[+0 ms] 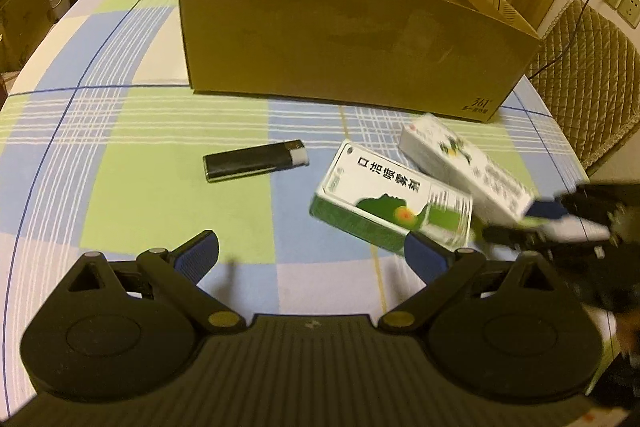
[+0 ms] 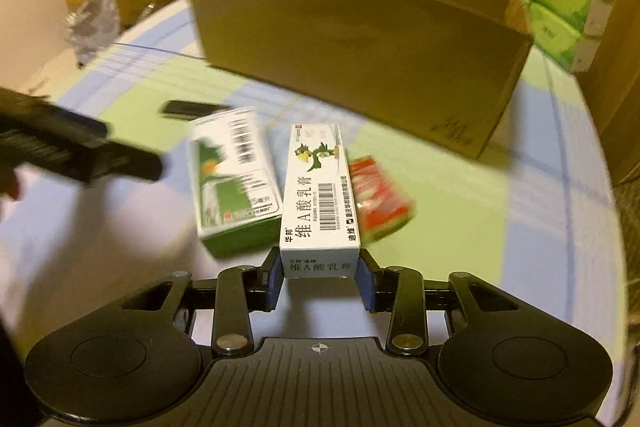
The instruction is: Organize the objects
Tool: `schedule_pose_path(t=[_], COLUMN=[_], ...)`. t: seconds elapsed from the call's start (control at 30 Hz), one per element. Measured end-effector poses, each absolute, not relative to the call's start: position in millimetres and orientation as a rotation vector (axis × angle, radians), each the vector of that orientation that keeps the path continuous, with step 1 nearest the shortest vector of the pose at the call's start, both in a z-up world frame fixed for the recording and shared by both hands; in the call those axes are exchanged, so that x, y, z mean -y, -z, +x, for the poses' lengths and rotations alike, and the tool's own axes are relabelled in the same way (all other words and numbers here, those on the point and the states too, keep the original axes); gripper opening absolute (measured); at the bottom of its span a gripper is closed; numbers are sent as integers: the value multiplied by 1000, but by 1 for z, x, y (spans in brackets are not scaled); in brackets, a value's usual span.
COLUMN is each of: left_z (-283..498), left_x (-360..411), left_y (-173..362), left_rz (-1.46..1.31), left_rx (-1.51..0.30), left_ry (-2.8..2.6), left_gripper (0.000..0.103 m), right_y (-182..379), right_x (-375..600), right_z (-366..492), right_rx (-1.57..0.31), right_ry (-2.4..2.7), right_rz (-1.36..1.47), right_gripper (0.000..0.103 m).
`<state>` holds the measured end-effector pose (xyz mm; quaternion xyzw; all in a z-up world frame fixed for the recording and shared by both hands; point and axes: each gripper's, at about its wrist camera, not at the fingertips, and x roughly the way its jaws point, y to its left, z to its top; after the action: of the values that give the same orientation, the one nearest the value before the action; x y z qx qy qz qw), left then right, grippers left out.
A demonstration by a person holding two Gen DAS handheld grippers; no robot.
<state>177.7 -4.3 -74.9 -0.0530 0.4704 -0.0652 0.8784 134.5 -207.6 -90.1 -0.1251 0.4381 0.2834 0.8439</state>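
White ointment box [image 2: 318, 195] lengthwise toward cardboard box [image 2: 360, 55], near end clamped in right gripper [image 2: 320, 277] jaws; left gripper [image 1: 312, 255] jaws apart.

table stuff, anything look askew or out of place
Yes: the long white ointment carton and the green-and-white spray box lie at skewed angles, close together. A black lighter lies loose nearby. All sit outside the brown cardboard box.

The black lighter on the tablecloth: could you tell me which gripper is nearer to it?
Left. The left gripper hangs open just short of the black lighter, touching nothing. The right gripper is farther off, its pads on the white cream box, beyond the green-and-white box.
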Motion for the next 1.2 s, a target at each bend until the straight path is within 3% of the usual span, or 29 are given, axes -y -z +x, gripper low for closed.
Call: schedule_pose_path(t=[0.6,0.67,0.73,0.8,0.93,1.0,1.2], left_z=[200,206,211,210,200,195,195], left_x=[41,51,58,56,44,38,26], left_y=[92,97,101,101,97,95,96], left_rz=[-173,-156,-105,-77,-8,37,42], left_rx=[-1005,-1009,-1015,-1017,-1020,-1020,-996], left_ry=[179,194,191,192,215,214,230], left_gripper=[96,92,79,76,54,52,52], right_y=[107,106,107,108,104,103,109], right_x=[219,221,222,222,216,212,203], right_z=[126,126,127,128,125,129,154], right_rx=[-942,-937,-934,-928,-898,-870,-851], right_ry=[-485,-483,-481,-480,-519,-531,-534], right_rz=[-133,-124,-119,-124,-133,-149,-153], right_gripper=[35,35,35,36,45,50,51])
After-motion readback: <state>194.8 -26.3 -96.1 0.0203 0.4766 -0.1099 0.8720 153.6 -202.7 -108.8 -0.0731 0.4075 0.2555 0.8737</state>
